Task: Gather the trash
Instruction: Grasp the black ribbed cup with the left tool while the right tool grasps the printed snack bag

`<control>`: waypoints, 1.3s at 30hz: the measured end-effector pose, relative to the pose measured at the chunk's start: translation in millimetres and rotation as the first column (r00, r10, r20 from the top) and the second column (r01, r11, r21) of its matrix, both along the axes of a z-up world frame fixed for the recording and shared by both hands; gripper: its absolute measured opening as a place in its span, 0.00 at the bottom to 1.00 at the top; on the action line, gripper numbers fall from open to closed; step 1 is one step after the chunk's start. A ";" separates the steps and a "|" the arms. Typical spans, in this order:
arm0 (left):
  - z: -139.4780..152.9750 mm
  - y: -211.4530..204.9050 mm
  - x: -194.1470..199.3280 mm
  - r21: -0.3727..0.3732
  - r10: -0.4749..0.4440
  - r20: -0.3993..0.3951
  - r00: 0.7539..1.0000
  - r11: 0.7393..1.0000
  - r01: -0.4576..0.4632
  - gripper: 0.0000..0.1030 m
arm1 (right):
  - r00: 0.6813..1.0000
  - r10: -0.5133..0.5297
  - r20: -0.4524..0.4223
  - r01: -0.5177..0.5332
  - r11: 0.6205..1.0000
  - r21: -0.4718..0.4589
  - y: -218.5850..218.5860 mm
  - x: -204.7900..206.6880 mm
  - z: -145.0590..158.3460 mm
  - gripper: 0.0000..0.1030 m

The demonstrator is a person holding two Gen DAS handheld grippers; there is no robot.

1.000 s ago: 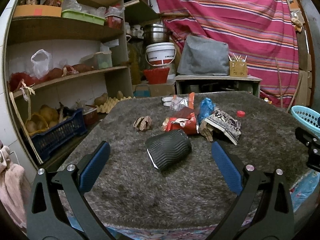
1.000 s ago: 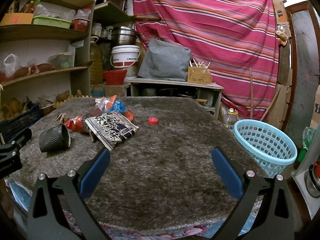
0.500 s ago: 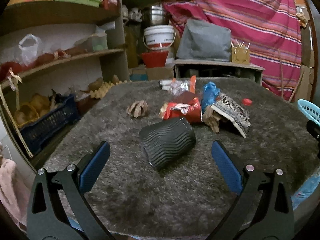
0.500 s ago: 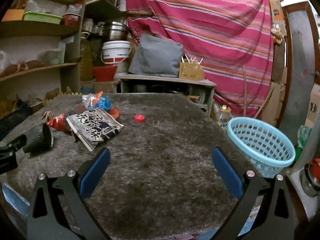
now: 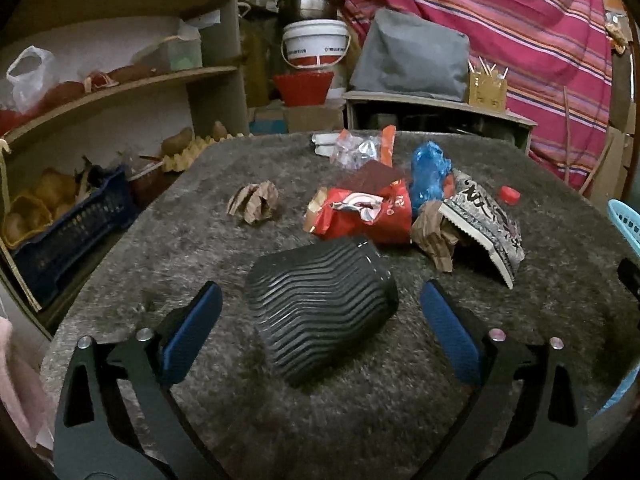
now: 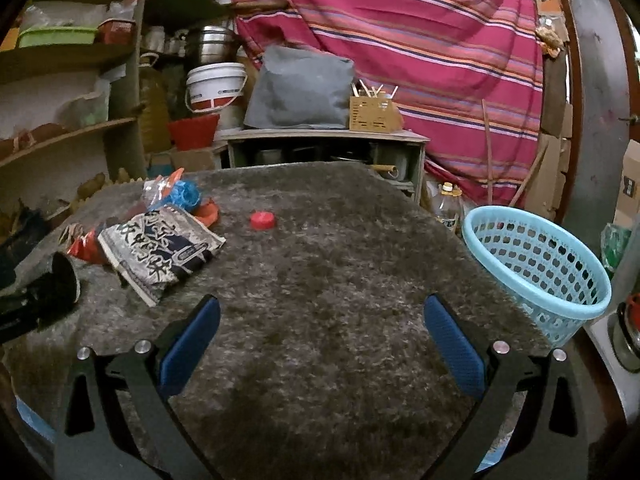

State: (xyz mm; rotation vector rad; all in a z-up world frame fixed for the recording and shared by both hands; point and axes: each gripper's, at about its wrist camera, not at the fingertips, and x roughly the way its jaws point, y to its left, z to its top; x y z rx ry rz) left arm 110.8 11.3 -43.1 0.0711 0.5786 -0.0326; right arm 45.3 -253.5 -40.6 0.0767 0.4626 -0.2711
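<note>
A black ribbed paper cup [image 5: 320,304] lies on its side on the grey shaggy table [image 5: 200,216]. My left gripper [image 5: 320,300] is open, its blue pads on either side of the cup, not touching it. Behind the cup lie a red snack bag [image 5: 360,216], a blue wrapper [image 5: 430,172], a black-and-white packet [image 5: 484,216], crumpled brown paper [image 5: 256,202] and a red bottle cap [image 5: 510,195]. My right gripper [image 6: 320,320] hangs open over bare table. The light blue basket [image 6: 536,264] stands at the table's right edge. The cup [image 6: 64,280] shows at far left in the right wrist view.
Wooden shelves [image 5: 120,88] with bags and a dark blue crate [image 5: 72,232] line the left side. A low cabinet [image 6: 324,148] with a grey bag and a white bucket [image 6: 216,84] stands behind the table. A striped pink cloth [image 6: 420,40] hangs at the back.
My left gripper has moved forward and down until the black cup lies between its open fingers. The right gripper has drifted slightly forward over the table.
</note>
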 end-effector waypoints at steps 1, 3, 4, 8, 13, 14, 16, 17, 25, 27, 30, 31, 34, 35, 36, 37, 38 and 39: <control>-0.4 -0.8 2.4 0.004 -0.002 -0.003 1.000 1.000 0.002 0.90 | 1.000 0.002 -0.005 -0.002 1.000 0.004 -0.4 2.6 -1.2 0.96; -1.0 -2.3 5.0 0.011 -0.011 -0.006 1.000 1.000 0.011 0.86 | 1.000 0.012 -0.017 -0.011 1.000 0.011 -0.3 7.5 -3.3 0.96; -1.3 -2.8 6.1 0.013 -0.017 -0.009 1.000 1.000 0.017 0.83 | 1.000 0.015 -0.023 -0.014 1.000 0.008 0.3 9.4 -4.5 0.96; -2.3 -1.0 9.3 0.020 -0.026 -0.007 1.000 0.999 0.026 0.79 | 0.997 0.028 -0.070 -0.030 0.999 -0.027 9.6 18.2 -9.0 0.96; 1.2 9.3 11.1 -0.014 -0.052 -0.019 0.998 0.999 0.052 0.78 | 0.997 0.029 -0.065 -0.031 0.999 -0.026 15.9 19.4 -2.9 0.96; 2.5 11.3 10.8 -0.020 -0.056 -0.020 0.998 0.998 0.055 0.78 | 0.997 0.037 -0.067 -0.039 0.999 -0.016 17.1 20.4 -1.3 0.96; 7.0 15.8 9.2 -0.028 -0.055 -0.012 0.998 0.998 0.055 0.78 | 0.996 0.056 -0.071 -0.057 0.998 -0.011 20.9 22.9 1.5 0.96; 9.4 17.7 8.8 -0.027 -0.055 -0.007 0.998 0.998 0.054 0.78 | 0.995 0.062 -0.078 -0.063 0.998 -0.018 24.0 24.6 2.4 0.96; 43.3 41.7 20.4 0.019 -0.061 0.093 0.994 0.998 0.059 0.78 | 0.987 0.084 -0.135 -0.084 0.996 0.006 44.2 45.8 5.7 0.96; 46.3 49.5 27.5 0.010 -0.067 0.096 0.993 0.998 0.067 0.78 | 0.985 0.092 -0.149 -0.092 0.996 0.004 53.2 52.5 7.3 0.96; 44.1 63.8 33.1 -0.013 -0.052 0.086 0.995 0.998 0.053 0.78 | 0.981 0.111 -0.161 -0.112 0.994 -0.001 67.6 58.9 6.8 0.96; 42.5 68.8 33.6 -0.026 -0.048 0.078 0.996 0.998 0.050 0.78 | 0.978 0.119 -0.172 -0.123 0.992 -0.011 74.8 61.9 6.0 0.96; 40.3 78.7 33.6 -0.031 -0.041 0.063 0.997 0.999 0.043 0.78 | 0.972 0.129 -0.199 -0.140 0.989 -0.042 91.1 69.2 3.1 0.96; 40.3 80.1 33.3 -0.025 -0.036 0.065 0.997 0.999 0.038 0.78 | 0.969 0.131 -0.208 -0.144 0.988 -0.051 95.7 72.0 2.0 0.96; 40.1 82.3 32.3 -0.017 -0.035 0.066 0.997 0.999 0.036 0.78 | 0.967 0.130 -0.221 -0.147 0.987 -0.061 101.6 75.9 0.8 0.96; 39.4 83.9 31.5 -0.018 -0.038 0.062 0.997 0.999 0.040 0.78 | 0.965 0.132 -0.229 -0.150 0.986 -0.066 105.8 78.5 -0.3 0.96; 38.2 85.7 30.9 -0.024 -0.044 0.057 0.997 0.999 0.046 0.78 | 0.962 0.134 -0.237 -0.154 0.986 -0.069 109.2 81.4 -0.8 0.96; 37.7 86.6 31.0 -0.026 -0.048 0.053 0.997 0.998 0.050 0.78 | 0.960 0.134 -0.244 -0.156 0.985 -0.074 111.7 83.9 -1.3 0.96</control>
